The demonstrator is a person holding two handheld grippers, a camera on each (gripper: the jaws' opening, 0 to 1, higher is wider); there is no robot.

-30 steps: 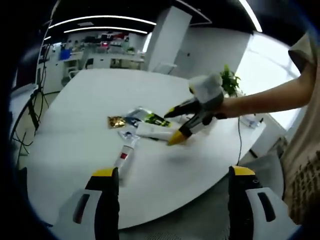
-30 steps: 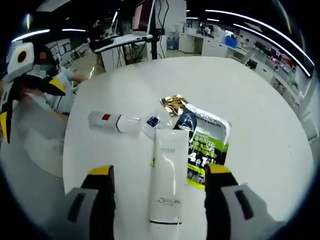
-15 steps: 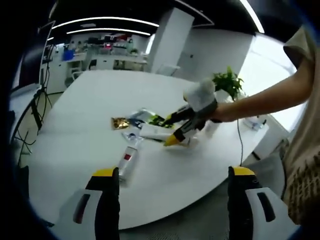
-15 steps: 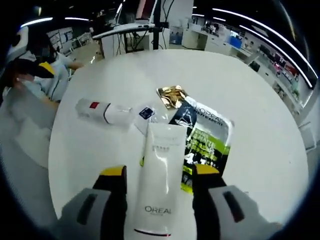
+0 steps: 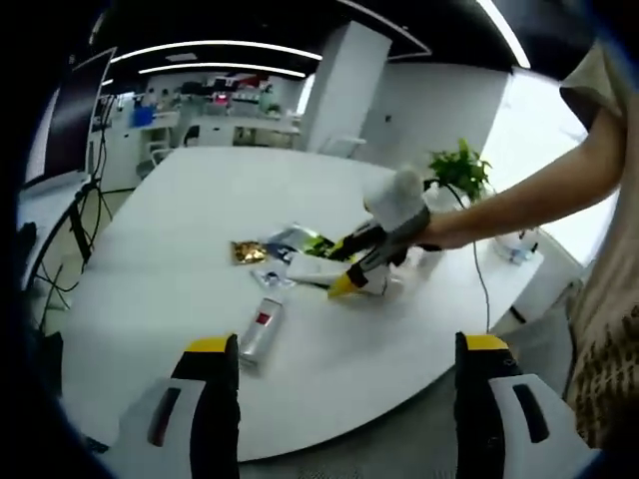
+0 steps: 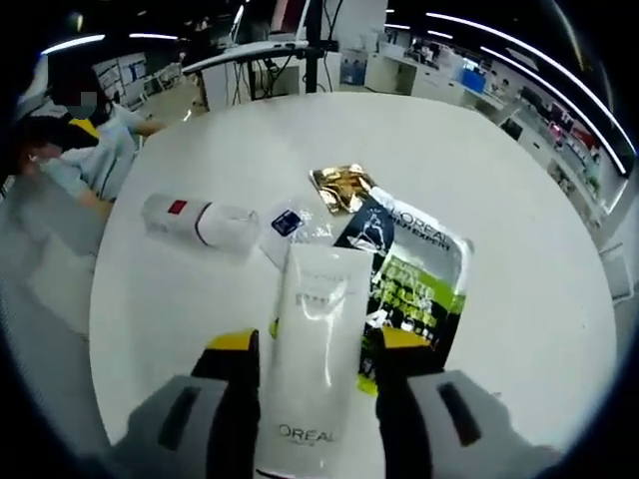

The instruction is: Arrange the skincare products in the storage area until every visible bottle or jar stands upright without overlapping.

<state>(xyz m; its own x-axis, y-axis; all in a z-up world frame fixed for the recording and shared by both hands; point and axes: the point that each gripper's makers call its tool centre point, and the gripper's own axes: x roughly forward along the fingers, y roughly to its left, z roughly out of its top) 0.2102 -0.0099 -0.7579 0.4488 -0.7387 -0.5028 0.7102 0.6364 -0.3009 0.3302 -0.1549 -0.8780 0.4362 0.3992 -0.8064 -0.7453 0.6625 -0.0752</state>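
A white L'Oreal tube (image 6: 312,349) lies flat on the round white table (image 6: 519,170), and my right gripper (image 6: 317,341) is shut on its sides near the cap end. Under and beside it lie a black-and-green sachet (image 6: 417,279), a gold sachet (image 6: 341,187), a small blue-marked sachet (image 6: 288,224) and a clear tube with a red label (image 6: 195,220). In the left gripper view my left gripper (image 5: 347,344) hangs open over the table's near edge with nothing between its fingers. There the right gripper (image 5: 361,267) holds the white tube (image 5: 315,267), beyond the red-label tube (image 5: 262,329).
A potted plant (image 5: 461,170) and a thin cable (image 5: 479,284) sit on the table's far right side. A person's forearm (image 5: 539,205) reaches in from the right. Bare tabletop (image 5: 150,299) spreads around the pile. Desks and office gear stand in the background.
My right gripper has slid forward along the white tube and its jaws have narrowed onto it. The left gripper's camera has drifted slightly; its jaws stay open.
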